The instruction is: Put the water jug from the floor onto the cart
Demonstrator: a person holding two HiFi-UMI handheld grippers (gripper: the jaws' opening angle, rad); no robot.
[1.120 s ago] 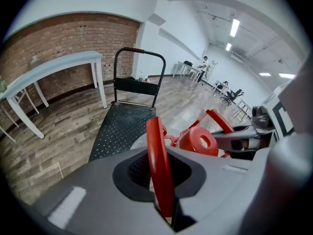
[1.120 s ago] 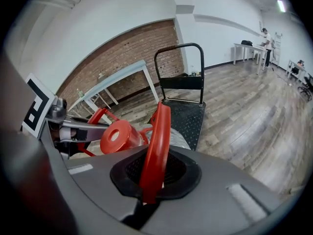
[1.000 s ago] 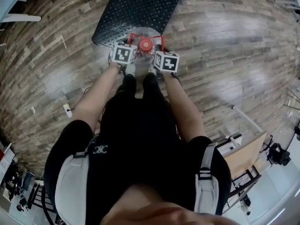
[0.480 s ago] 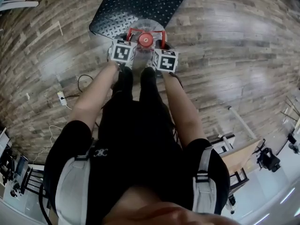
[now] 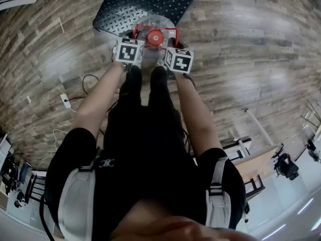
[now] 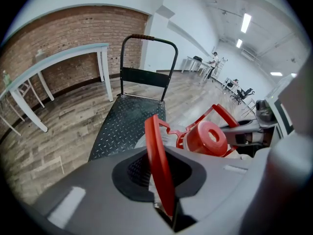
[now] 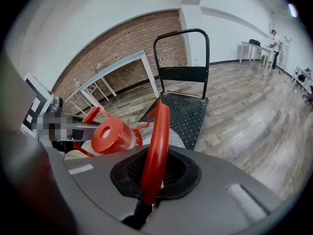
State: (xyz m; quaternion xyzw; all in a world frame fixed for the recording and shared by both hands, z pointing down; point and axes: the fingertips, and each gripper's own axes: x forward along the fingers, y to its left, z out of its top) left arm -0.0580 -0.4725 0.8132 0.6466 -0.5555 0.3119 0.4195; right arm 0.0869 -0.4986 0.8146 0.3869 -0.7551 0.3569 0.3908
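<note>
1. While the person is standing at the near end of the cart (image 5: 145,4), both grippers are pointing steeply down at the water jug (image 5: 159,22). In the head view the jug is lying over the deck's near edge, with its red cap (image 5: 156,36) facing up.
2. The left gripper (image 6: 165,207) is pinching nearly closed on the left handle loop (image 6: 157,160), and the right gripper (image 7: 146,199) is clamping the right handle loop (image 7: 156,141) just as tightly, so two grips are sharing the jug.
3. The placing step is probably in hand, since the jug is overlapping the studded deck rather than the bare floor (image 5: 241,44). No view is showing whether its base is resting there yet.
4. The next move is calling for level hands, the jug easing toward the push bar (image 6: 146,37) until the base is sitting fully on the deck. Only then should the jaws be parting.
</note>
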